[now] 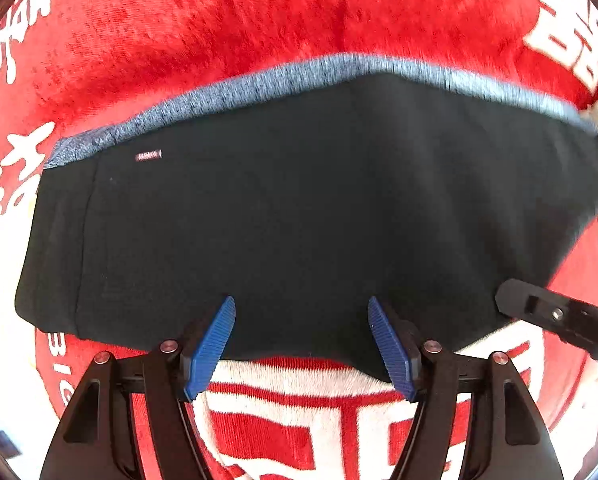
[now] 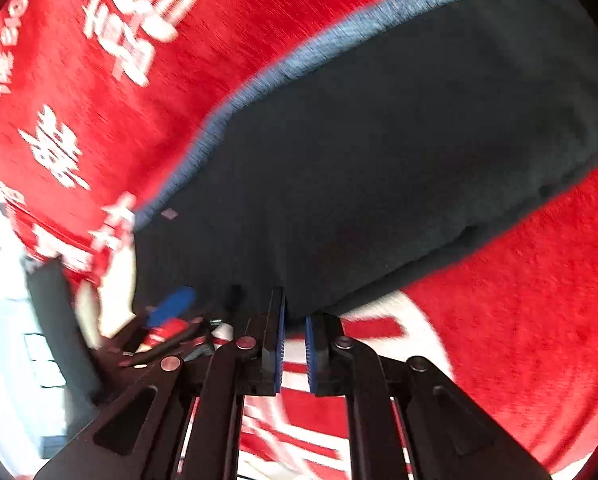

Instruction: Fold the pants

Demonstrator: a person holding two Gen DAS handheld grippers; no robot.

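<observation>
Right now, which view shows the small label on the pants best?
The left wrist view: the small label sits sharp on the black pants, just under the blue waistband. The right wrist view shows it only as a tiny blurred patch near the waistband's end.

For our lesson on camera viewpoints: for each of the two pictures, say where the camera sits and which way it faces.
Left wrist: on the left claw, looking down on black pants over a red rug; its blue pads stand apart.
Right wrist: on the right claw, angled down at the pants' near edge; pads nearly together.
Shared: pants, blue-grey waistband, rug, and each other's claw.
</observation>
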